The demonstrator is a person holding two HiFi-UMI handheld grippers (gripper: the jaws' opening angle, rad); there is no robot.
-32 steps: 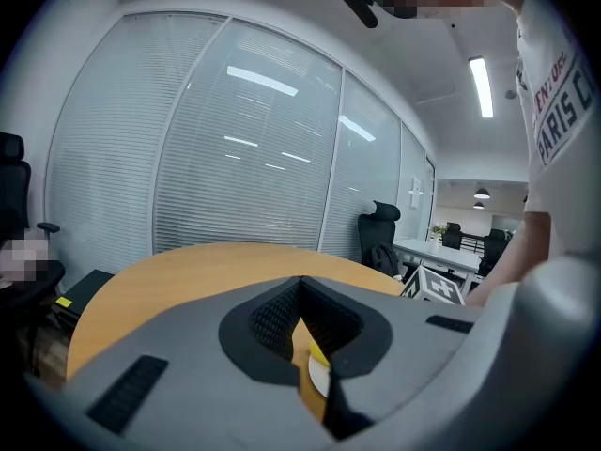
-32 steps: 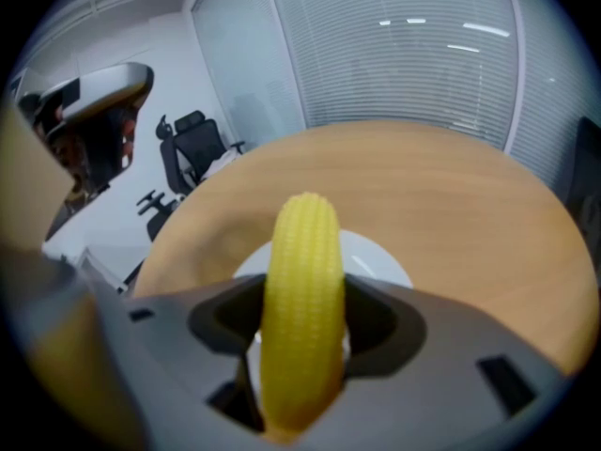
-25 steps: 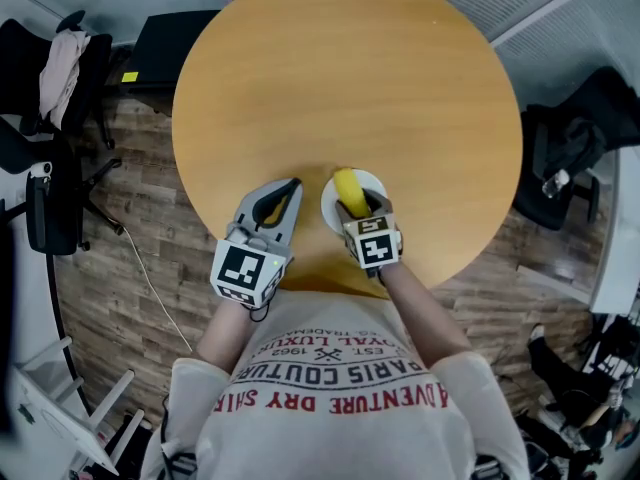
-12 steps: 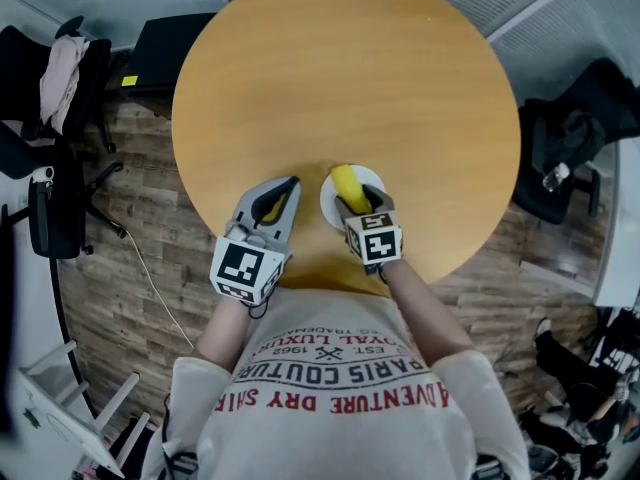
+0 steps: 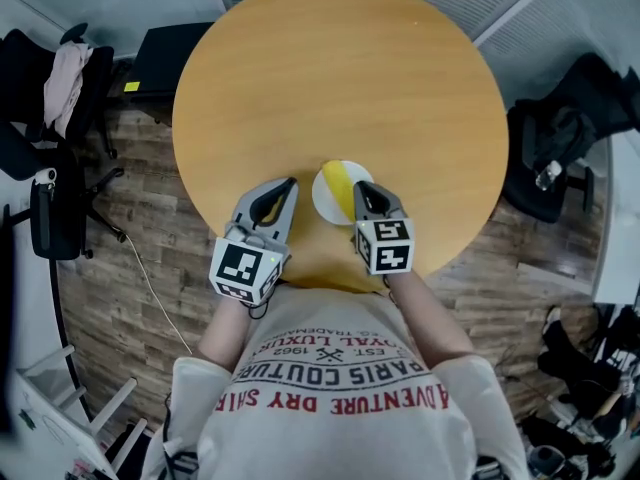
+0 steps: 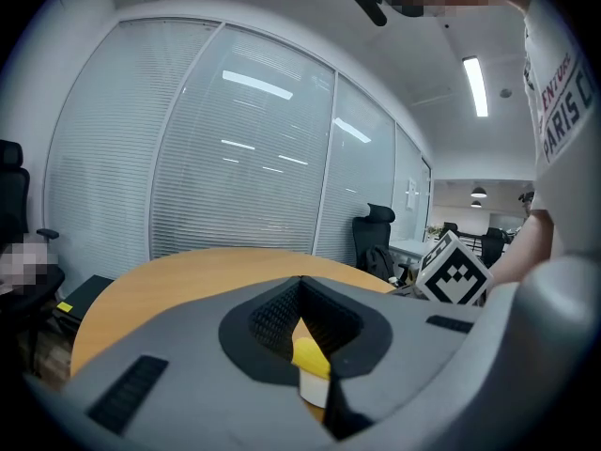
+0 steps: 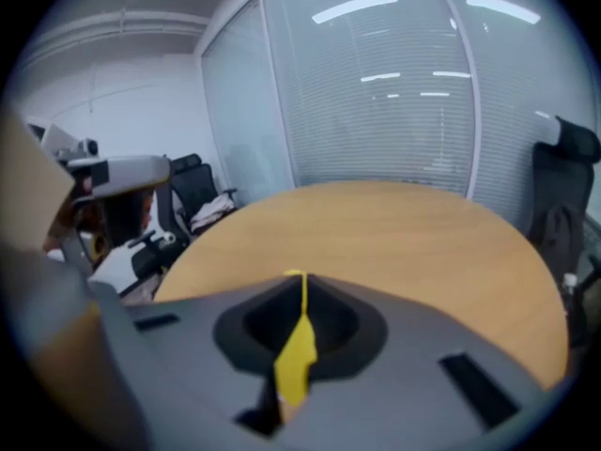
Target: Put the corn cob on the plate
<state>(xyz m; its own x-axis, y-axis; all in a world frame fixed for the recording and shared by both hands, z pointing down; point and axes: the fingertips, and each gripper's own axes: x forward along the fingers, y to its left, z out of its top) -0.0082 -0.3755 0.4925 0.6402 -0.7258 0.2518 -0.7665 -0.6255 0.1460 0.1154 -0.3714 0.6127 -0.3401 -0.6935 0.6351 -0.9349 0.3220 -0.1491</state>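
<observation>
A big round wooden table [image 5: 340, 78] stands on a brown plank floor [image 5: 140, 298], with black office chairs [image 5: 45, 218] around it and window blinds behind. The yellow corn cob [image 5: 338, 185] lies on the small white plate [image 5: 322, 196], close to the table edge where the person stands. The right gripper [image 5: 362, 190] is held up over the right side of the plate, pointing down at a slant. Its two jaws are pressed together and hold nothing; in the right gripper view the corn shows only as a yellow strip through the thin gap under them. The left gripper [image 5: 288, 184] is just beside the plate on the other side, above the bare wood. Its jaws are squeezed together too, with nothing between them, and the corn and plate peek out below them. The person wears a white shirt [image 5: 335, 388] with red letters and holds one gripper in each hand.
</observation>
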